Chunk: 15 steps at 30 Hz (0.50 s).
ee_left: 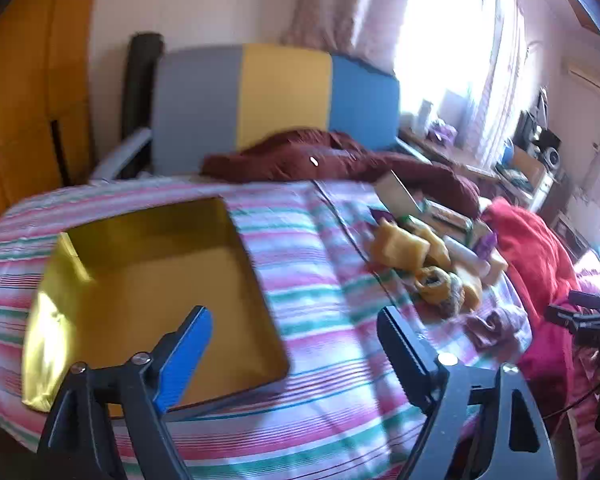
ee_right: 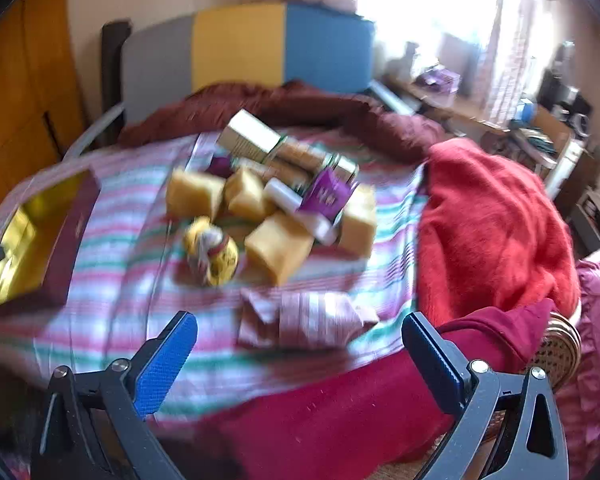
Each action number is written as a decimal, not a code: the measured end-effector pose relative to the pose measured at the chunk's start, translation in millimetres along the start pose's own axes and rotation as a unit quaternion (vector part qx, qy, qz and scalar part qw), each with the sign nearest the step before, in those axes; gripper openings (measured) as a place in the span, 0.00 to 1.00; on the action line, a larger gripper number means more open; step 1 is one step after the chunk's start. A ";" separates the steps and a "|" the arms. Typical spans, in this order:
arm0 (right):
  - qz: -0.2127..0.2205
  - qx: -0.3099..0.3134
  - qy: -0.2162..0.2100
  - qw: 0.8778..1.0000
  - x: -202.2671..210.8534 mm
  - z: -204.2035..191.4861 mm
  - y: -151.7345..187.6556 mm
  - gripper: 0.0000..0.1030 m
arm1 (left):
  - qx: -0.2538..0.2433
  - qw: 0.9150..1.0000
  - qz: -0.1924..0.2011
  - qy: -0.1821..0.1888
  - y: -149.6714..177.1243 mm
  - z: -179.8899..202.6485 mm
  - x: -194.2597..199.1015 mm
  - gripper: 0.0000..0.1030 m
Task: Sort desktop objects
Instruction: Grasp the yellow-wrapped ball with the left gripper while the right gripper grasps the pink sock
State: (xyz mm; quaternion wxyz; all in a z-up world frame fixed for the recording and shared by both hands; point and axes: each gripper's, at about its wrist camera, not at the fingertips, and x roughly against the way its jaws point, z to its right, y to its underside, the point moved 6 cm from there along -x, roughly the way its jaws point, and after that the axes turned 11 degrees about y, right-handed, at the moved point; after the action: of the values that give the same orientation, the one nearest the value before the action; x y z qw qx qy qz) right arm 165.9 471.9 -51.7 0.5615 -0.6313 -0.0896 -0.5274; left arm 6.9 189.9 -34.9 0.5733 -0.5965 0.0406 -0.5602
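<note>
An open box (ee_left: 148, 280) with a shiny gold inside and maroon sides (ee_right: 72, 236) lies on the striped bedspread (ee_left: 320, 264). My left gripper (ee_left: 294, 314) hovers open over the box's near right corner, holding nothing. To its right sits a pile: yellow packets (ee_right: 278, 250), a round yellow pouch (ee_right: 212, 254), a white tube (ee_right: 300, 208), a purple packet (ee_right: 326, 196) and cream cartons (ee_right: 248, 136). My right gripper (ee_right: 299, 320) stands wide open in front of the pile, above a folded striped cloth (ee_right: 300, 316), with nothing between its fingers.
A red blanket (ee_right: 492, 220) is heaped on the right, and dark red cloth (ee_right: 340, 408) lies under the right gripper. A maroon cover (ee_left: 300, 156) lies bunched behind the pile. A grey, yellow and blue headboard (ee_left: 276, 96) stands behind.
</note>
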 end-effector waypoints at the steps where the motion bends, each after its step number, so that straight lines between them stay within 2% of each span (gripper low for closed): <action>1: -0.011 0.010 -0.008 1.000 -4.6 1.0 2.9 1.00 | 0.004 1.000 -0.010 0.010 1.0 3.1 -7.3 0.77; 4: -0.036 0.028 -0.011 0.999 -15.6 2.6 7.8 1.00 | 0.004 0.998 -0.044 0.035 3.8 19.0 -29.9 0.72; 7: -0.058 0.029 -0.021 0.998 -28.9 7.1 7.7 1.00 | -0.020 0.996 -0.068 0.054 6.0 39.5 -50.9 0.71; 12: -0.090 0.057 -0.033 0.994 -53.5 1.7 0.6 1.00 | -0.031 0.989 -0.105 0.095 6.9 67.3 -85.3 0.70; 15: -0.107 0.069 -0.034 0.991 -67.9 -2.3 -2.9 1.00 | -0.041 0.985 -0.125 0.114 4.7 84.6 -107.1 0.65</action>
State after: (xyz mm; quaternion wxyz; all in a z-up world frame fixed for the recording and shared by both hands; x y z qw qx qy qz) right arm 133.5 503.5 -102.4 0.5406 -0.5952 -0.2121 -0.5555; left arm 30.6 316.4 -80.8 0.4659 -0.5519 0.0538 -0.6895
